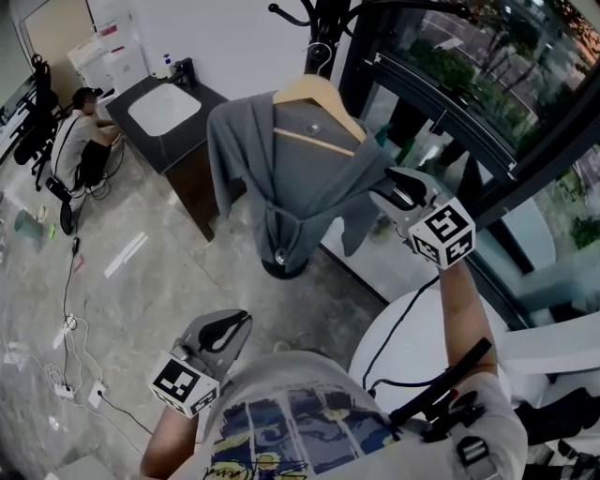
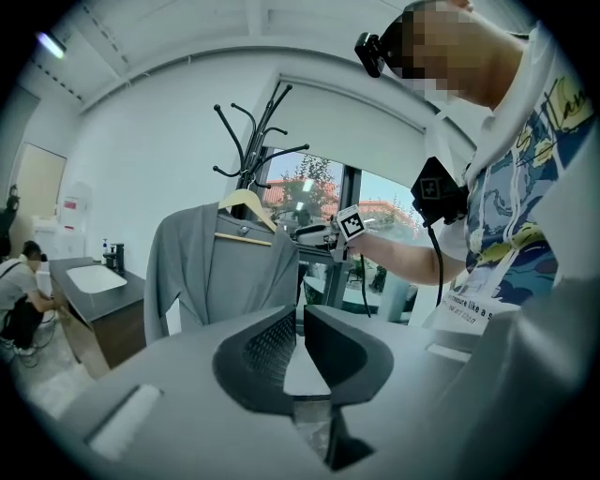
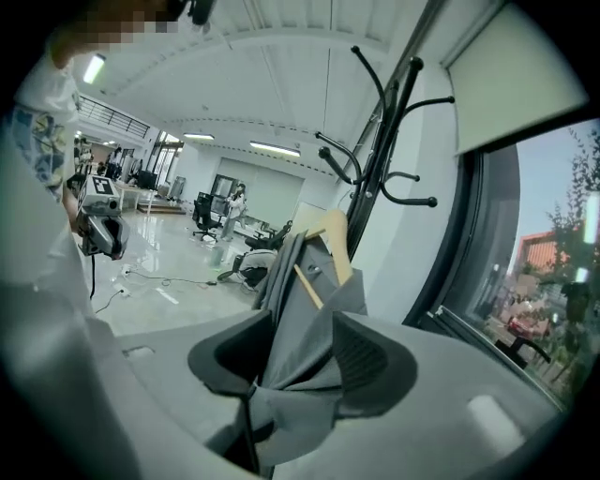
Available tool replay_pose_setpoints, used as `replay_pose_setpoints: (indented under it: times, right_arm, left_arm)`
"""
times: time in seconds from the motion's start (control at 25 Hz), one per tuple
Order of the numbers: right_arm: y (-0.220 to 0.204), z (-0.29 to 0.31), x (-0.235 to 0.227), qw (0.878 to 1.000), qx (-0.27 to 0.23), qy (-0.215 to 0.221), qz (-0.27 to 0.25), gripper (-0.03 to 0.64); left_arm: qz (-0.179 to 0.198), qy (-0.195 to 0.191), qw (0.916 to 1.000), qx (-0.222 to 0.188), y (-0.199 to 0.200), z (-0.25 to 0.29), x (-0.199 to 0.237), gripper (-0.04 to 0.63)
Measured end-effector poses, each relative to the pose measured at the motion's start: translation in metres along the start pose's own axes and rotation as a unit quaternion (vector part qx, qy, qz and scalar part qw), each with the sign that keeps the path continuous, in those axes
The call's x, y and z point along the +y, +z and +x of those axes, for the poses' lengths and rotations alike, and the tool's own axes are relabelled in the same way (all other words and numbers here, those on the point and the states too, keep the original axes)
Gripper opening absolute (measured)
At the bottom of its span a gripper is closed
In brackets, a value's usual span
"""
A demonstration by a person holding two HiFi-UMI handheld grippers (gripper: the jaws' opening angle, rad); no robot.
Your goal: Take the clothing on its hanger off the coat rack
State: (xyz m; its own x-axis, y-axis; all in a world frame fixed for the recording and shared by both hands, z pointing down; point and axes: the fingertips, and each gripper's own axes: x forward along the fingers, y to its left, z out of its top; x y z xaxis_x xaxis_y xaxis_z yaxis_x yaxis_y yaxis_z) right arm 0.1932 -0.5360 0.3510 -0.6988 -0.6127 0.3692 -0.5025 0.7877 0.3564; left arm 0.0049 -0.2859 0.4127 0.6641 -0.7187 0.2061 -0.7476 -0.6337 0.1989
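On the black coat rack beside the window frame, the grey garment hangs on its wooden hanger, sleeves drooping and lower part bunched; our right gripper is at its right sleeve, jaws wide, with a fold of cloth lying loose between them. Our left gripper hangs low and well apart, jaws nearly together on nothing. Behind the garment we see a dark counter with a white sink, a tap and a bottle; a person crouches beside it.
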Motion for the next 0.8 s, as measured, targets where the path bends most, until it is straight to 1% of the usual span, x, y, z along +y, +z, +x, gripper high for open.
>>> replay_pose_setpoints:
  times: [0.16,0.28,0.36,0.52,0.64,0.8]
  right_arm:
    - [-0.003,0.017,-0.033,1.0,0.01,0.0,-0.005,0.221]
    - [-0.002,0.033,-0.048,1.0,0.009,0.019,0.002,0.24]
    - [-0.002,0.044,-0.054,0.999,0.011,0.041,0.013,0.253]
    - [0.001,0.065,-0.055,0.994,0.012,0.099,0.036,0.256]
    - [0.002,0.078,-0.055,0.988,0.015,0.142,0.054,0.256]
    - [0.004,0.096,-0.048,0.977,0.018,0.198,0.079,0.256]
  left_arm:
    - [0.001,0.013,0.9999,0.002,0.002,0.008,0.008,0.031]
    - [0.0,0.024,0.9997,0.004,0.001,0.01,0.011,0.031]
    - [-0.002,0.031,0.9995,0.004,0.0,0.011,0.011,0.031]
    - [-0.005,0.044,0.999,0.006,0.0,0.01,0.014,0.031]
    - [-0.007,0.048,0.9988,0.008,-0.001,0.013,0.016,0.031]
    - [-0.011,0.052,0.9985,0.013,-0.007,0.012,0.017,0.031]
